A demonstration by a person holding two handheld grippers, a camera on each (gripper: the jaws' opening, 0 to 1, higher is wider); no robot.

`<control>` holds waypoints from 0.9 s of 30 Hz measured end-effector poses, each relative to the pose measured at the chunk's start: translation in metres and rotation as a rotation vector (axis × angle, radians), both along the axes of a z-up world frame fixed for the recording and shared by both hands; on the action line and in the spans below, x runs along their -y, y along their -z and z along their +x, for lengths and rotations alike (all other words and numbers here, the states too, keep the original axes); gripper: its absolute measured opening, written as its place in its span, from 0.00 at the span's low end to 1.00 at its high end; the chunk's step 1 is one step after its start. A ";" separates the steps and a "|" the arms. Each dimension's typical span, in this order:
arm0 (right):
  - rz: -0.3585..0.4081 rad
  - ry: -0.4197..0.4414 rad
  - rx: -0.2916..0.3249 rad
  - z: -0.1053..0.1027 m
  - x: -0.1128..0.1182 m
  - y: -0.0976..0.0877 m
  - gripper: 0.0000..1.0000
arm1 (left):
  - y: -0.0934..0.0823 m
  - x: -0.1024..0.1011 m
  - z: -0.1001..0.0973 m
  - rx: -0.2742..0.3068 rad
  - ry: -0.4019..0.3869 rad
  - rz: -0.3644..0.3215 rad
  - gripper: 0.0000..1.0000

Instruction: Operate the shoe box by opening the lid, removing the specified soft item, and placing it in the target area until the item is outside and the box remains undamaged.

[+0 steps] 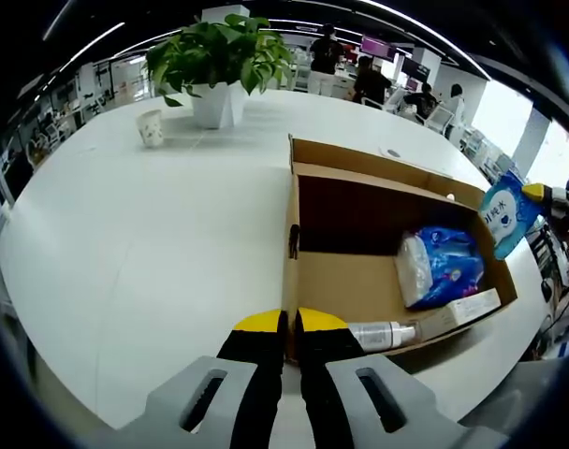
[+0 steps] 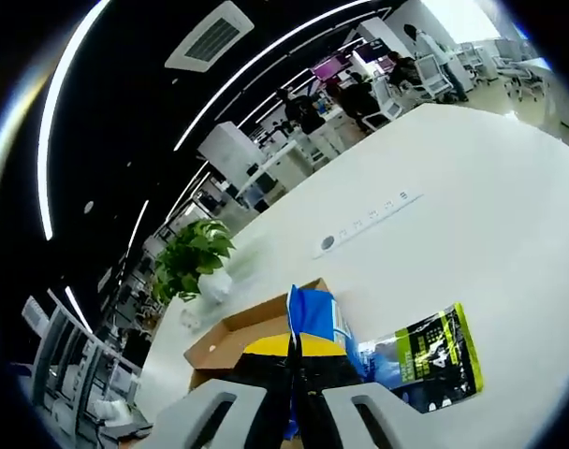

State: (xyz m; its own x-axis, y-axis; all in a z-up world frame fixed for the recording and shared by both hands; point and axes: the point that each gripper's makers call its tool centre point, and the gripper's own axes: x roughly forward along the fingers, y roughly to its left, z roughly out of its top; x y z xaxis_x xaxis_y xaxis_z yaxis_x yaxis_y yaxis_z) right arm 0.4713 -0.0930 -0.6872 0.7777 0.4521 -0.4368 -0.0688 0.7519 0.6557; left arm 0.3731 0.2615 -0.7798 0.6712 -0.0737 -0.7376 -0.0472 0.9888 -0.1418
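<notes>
— Right gripper (image 2: 294, 348) first: how does it stand?

— Clamped on a blue soft pack (image 2: 313, 323), held up off the table and clear of the cardboard box (image 2: 230, 339). From the left gripper view that pack (image 1: 505, 215) hangs just past the box's far corner.

— And the left gripper (image 1: 289, 323)?

— Jaws pressed together at the near edge of the box (image 1: 336, 281), gripping nothing I can make out.

— So how far along?

— Box open, item lifted out; setting it down is left. I judge the target lies near the green-and-black pouch (image 2: 432, 355), though that's a guess.

— Count what remains.

— Inside: one blue-and-white pack (image 1: 439, 267), one flat carton (image 1: 462, 311), one silver bottle (image 1: 383, 333). On the table (image 1: 144, 243): one potted plant (image 1: 219, 61), one cup (image 1: 151, 127).
</notes>
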 end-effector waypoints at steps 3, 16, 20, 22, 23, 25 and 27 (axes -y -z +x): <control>-0.002 0.001 -0.014 0.004 0.009 0.006 0.00 | 0.000 0.000 0.000 0.000 0.001 0.001 0.01; -0.074 0.010 -0.025 0.007 0.042 0.022 0.00 | 0.000 0.000 0.000 0.000 0.003 0.005 0.01; -0.100 0.009 -0.031 0.007 0.050 0.028 0.00 | -0.001 0.000 0.000 -0.001 0.003 0.006 0.01; -0.111 0.008 -0.034 0.007 0.054 0.032 0.00 | -0.001 0.000 0.000 -0.002 0.003 0.006 0.01; -0.119 0.007 -0.034 0.008 0.056 0.033 0.00 | -0.001 0.000 0.000 -0.002 0.003 0.006 0.01; -0.140 0.006 -0.037 0.009 0.062 0.037 0.00 | -0.001 0.000 -0.001 -0.001 0.003 0.005 0.01; -0.149 0.006 -0.042 0.009 0.067 0.040 0.00 | 0.000 0.000 -0.001 -0.002 0.005 0.007 0.01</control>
